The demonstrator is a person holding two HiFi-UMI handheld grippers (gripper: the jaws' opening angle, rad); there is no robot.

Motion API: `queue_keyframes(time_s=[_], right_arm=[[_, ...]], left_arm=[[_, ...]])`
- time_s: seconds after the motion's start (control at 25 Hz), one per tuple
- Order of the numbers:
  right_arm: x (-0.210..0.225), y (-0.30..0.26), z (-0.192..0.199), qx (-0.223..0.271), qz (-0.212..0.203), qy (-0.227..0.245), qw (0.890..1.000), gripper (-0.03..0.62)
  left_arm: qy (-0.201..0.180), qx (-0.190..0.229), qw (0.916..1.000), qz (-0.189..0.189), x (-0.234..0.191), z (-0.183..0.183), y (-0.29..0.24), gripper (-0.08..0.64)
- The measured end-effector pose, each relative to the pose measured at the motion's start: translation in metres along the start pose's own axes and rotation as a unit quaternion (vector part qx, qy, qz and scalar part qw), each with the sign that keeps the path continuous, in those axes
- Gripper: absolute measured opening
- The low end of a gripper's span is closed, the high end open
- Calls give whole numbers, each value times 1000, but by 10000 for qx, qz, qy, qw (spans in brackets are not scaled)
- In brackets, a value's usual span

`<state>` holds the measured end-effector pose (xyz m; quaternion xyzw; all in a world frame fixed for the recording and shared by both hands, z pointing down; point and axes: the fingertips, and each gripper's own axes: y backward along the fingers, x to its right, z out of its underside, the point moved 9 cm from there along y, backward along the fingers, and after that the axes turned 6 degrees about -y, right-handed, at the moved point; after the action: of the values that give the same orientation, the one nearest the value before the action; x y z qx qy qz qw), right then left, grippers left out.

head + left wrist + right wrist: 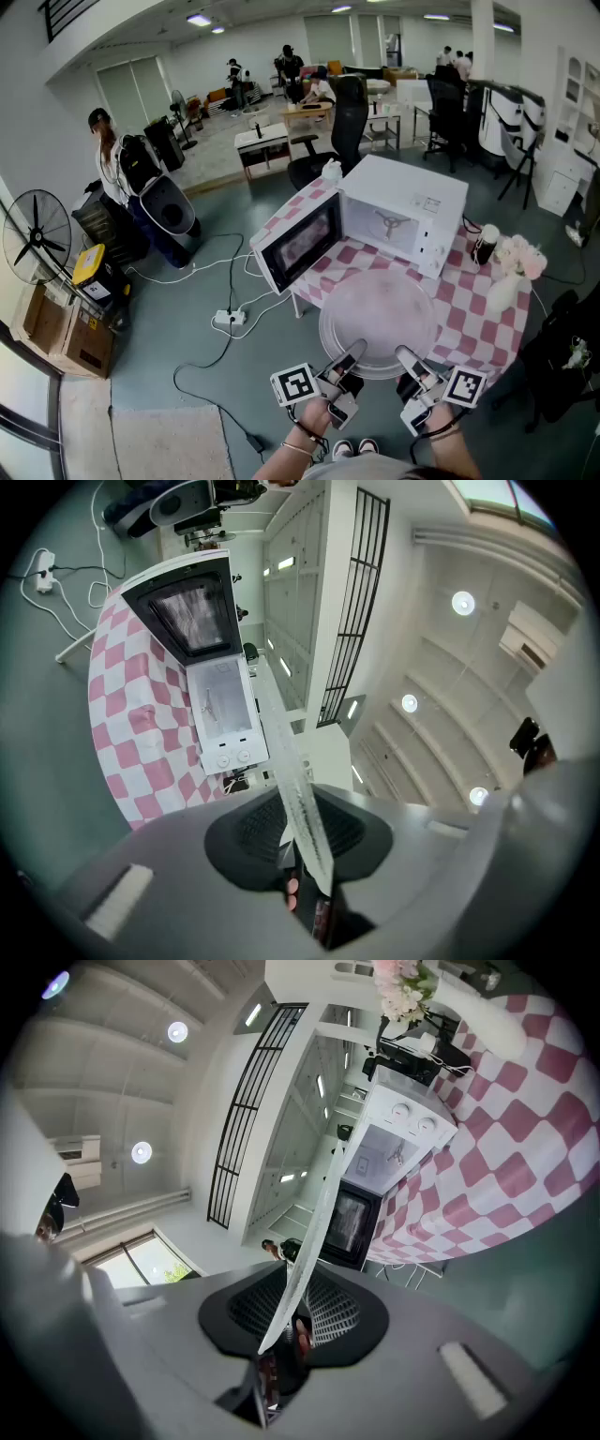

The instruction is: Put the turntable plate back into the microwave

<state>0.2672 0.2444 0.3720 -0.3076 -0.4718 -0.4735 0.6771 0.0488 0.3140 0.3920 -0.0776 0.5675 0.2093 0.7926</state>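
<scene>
The clear glass turntable plate (380, 317) hangs level over the near part of the pink-checked table (487, 309), in front of the white microwave (405, 217). The microwave's door (300, 240) stands swung open to the left, and the roller hub shows in the cavity. My left gripper (349, 360) is shut on the plate's near-left rim and my right gripper (407, 360) on its near-right rim. In the left gripper view the plate (292, 780) runs edge-on out of the left gripper (298, 841) toward the microwave (223, 719). In the right gripper view the plate (319, 1222) is pinched by the right gripper (292, 1312).
A dark cup (484, 244) and a bunch of pale flowers (517, 259) stand on the table right of the microwave. A white bottle (331, 171) sits behind it. On the floor to the left are a power strip (230, 319) with cables and a fan (37, 239).
</scene>
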Motion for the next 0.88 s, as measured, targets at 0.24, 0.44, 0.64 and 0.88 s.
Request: queue_keyframes(time_s=[0.24,0.44,0.64,0.88], right_arm=[[4,0,3,29,81,-28,10000,74],[5,-2,6,27,99,-37,9999,75],[1,-9,11,9,40,120,9999,81],[9,-16,18,57,103,-4,9999,81]], left_arm=[[-78,-33,9999,84,-4,-2,0,57],[19,-91,10000,-34,-10,-3,4,57],[-9,-152,9999,58,-13,-10,9,58],[3,-247,9997,-7,-21,-17,13,59]])
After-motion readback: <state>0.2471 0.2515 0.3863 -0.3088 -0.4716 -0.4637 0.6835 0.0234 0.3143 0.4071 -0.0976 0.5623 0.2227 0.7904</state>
